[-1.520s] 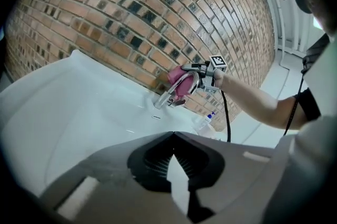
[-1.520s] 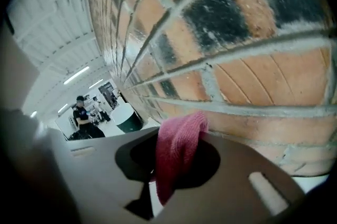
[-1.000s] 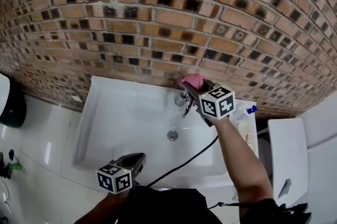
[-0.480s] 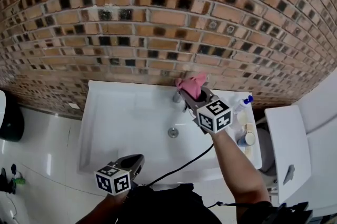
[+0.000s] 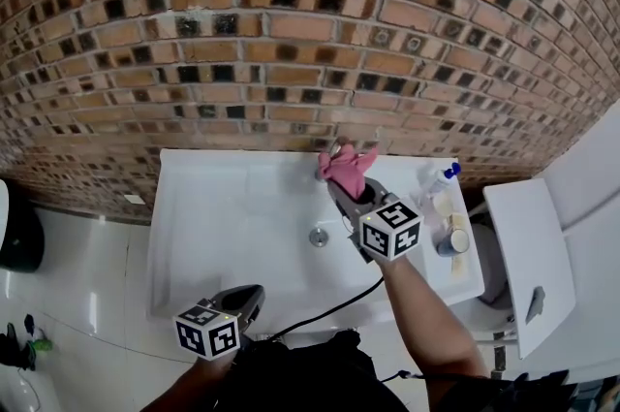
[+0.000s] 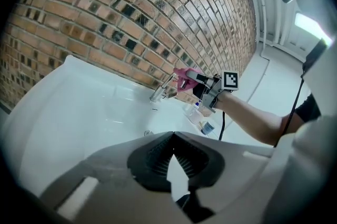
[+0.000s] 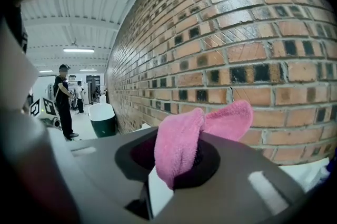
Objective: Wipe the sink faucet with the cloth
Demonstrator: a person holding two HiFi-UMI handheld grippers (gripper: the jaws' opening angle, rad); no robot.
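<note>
Where the brick wall (image 5: 291, 32) fills the upper part of the head view, the white sink (image 5: 223, 206) lies directly below it at frame centre. Right tool (image 5: 345, 185): positioned over the sink's rear edge, just right of centre, with its jaws clamped on the pink cloth (image 5: 346, 164), which bunches out beyond the tips. The cloth is at the faucet (image 6: 160, 93), at the upper middle of the sink close to the wall; contact cannot be confirmed. Left tool (image 5: 255, 294): at the sink's front rim, lower left of centre, jaws closed tip to tip with nothing between them. A spray bottle (image 5: 438, 177) stands on the sink's right ledge.
</note>
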